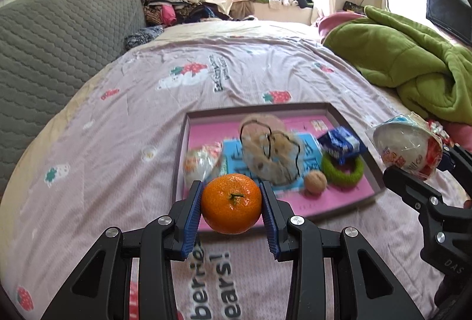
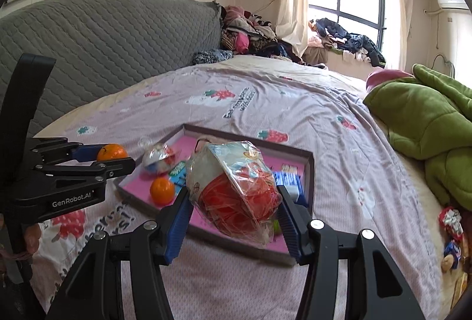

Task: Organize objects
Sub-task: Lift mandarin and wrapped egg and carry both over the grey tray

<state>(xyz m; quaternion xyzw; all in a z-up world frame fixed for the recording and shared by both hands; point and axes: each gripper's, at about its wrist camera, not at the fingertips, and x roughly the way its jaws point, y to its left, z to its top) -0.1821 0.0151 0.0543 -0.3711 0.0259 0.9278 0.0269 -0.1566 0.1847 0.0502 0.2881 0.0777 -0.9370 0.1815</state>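
My left gripper [image 1: 231,187] is shut on an orange mandarin [image 1: 231,203] and holds it in the air just before the near edge of a shallow pink-bottomed tray [image 1: 256,109]. My right gripper [image 2: 234,196] is shut on an egg-shaped toy in crinkly clear wrap [image 2: 236,193], lifted over the tray's near right part. In the tray lie a second wrapped egg [image 1: 200,163], a blue box [image 1: 233,160], a beige plush piece [image 1: 268,151], a walnut [image 1: 315,182], a green ring [image 1: 342,171] and a blue packet [image 1: 339,144]. The right wrist view shows a second mandarin [image 2: 161,191] in the tray.
The tray lies on a bed with a pink strawberry-print sheet [image 1: 118,143]. A green blanket [image 1: 413,60] is heaped at the right, and a grey quilted headboard [image 1: 59,39] stands at the left. Snack packets [image 2: 451,219] lie at the bed's right edge. Clothes are piled at the far end.
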